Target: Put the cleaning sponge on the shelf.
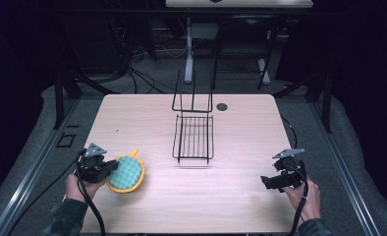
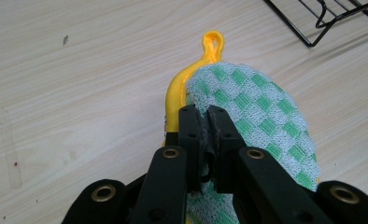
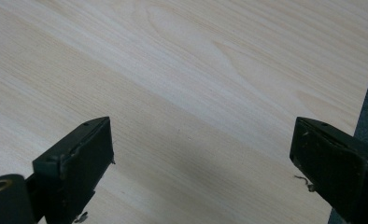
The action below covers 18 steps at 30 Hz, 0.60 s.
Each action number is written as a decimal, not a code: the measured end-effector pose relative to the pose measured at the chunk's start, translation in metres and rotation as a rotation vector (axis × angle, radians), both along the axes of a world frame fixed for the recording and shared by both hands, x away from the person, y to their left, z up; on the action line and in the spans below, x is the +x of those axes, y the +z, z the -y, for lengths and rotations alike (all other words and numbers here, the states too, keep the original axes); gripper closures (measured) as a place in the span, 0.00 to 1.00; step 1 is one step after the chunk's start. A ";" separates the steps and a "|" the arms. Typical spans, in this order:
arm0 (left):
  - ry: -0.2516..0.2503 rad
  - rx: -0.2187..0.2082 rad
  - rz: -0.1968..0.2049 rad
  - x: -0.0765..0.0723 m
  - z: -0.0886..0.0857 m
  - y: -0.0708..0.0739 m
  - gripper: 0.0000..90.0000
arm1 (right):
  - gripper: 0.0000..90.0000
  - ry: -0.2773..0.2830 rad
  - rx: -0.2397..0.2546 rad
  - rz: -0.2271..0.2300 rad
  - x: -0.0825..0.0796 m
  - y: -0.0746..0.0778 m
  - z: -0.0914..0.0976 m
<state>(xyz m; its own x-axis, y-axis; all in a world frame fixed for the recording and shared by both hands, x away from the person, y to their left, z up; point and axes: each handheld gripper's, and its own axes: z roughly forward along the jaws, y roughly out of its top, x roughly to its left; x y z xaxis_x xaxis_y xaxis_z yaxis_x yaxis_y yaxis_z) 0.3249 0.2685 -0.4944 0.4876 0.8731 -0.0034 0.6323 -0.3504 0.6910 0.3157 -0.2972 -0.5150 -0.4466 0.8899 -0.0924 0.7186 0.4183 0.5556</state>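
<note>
A round pot holder (image 1: 127, 172) with a green-and-white checked face and a yellow rim and loop lies at the table's front left. In the left gripper view the pot holder (image 2: 247, 102) has its near edge pinched between the jaws of my left gripper (image 2: 207, 122), and its yellow loop (image 2: 213, 43) points away. My left gripper (image 1: 111, 168) is shut on that edge. My right gripper (image 1: 266, 183) hovers at the front right, jaws wide apart. In the right gripper view my right gripper (image 3: 201, 154) holds nothing over bare wood.
A black wire rack (image 1: 193, 137) stands in the middle of the table (image 1: 240, 137), with upright prongs at its far end; its corner (image 2: 322, 21) shows beyond the pot holder. A dark round hole (image 1: 222, 106) sits near the far edge. Table edge and floor lie right of my right gripper.
</note>
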 end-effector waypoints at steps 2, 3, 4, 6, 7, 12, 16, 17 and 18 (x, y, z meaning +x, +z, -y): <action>-0.004 -0.004 0.005 0.001 0.002 0.002 0.95 | 0.06 0.001 -0.001 0.001 0.000 0.000 -0.001; -0.004 -0.011 0.009 0.001 0.003 0.003 0.95 | 0.06 0.002 0.000 0.002 0.000 0.000 -0.001; -0.011 -0.008 0.010 0.002 0.004 0.004 0.95 | 0.06 0.001 -0.002 0.003 0.000 0.000 -0.001; -0.013 -0.011 0.012 0.002 0.005 0.006 0.95 | 0.06 0.000 -0.004 0.001 0.000 0.000 -0.001; -0.016 -0.011 0.017 0.003 0.006 0.006 0.95 | 0.06 -0.001 -0.002 0.005 0.000 0.000 -0.001; -0.023 -0.021 0.024 0.004 0.010 0.010 0.95 | 0.06 0.000 -0.007 0.002 0.001 -0.001 0.000; -0.026 -0.027 0.030 0.005 0.011 0.013 0.95 | 0.05 -0.001 -0.010 0.009 0.001 -0.002 -0.001; -0.026 -0.029 0.033 0.005 0.011 0.014 0.95 | 0.05 -0.001 -0.013 0.010 0.001 -0.002 -0.001; -0.028 -0.031 0.034 0.005 0.012 0.015 0.95 | 0.05 -0.001 -0.017 0.010 0.001 -0.002 -0.001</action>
<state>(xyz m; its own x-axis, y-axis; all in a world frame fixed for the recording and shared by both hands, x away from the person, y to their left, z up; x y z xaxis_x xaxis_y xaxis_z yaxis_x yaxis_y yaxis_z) 0.3302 0.2570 -0.4797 0.5121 0.8588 -0.0132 0.5983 -0.3456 0.7229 0.3166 -0.2958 -0.5167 -0.4446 0.8887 -0.1118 0.7136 0.4269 0.5555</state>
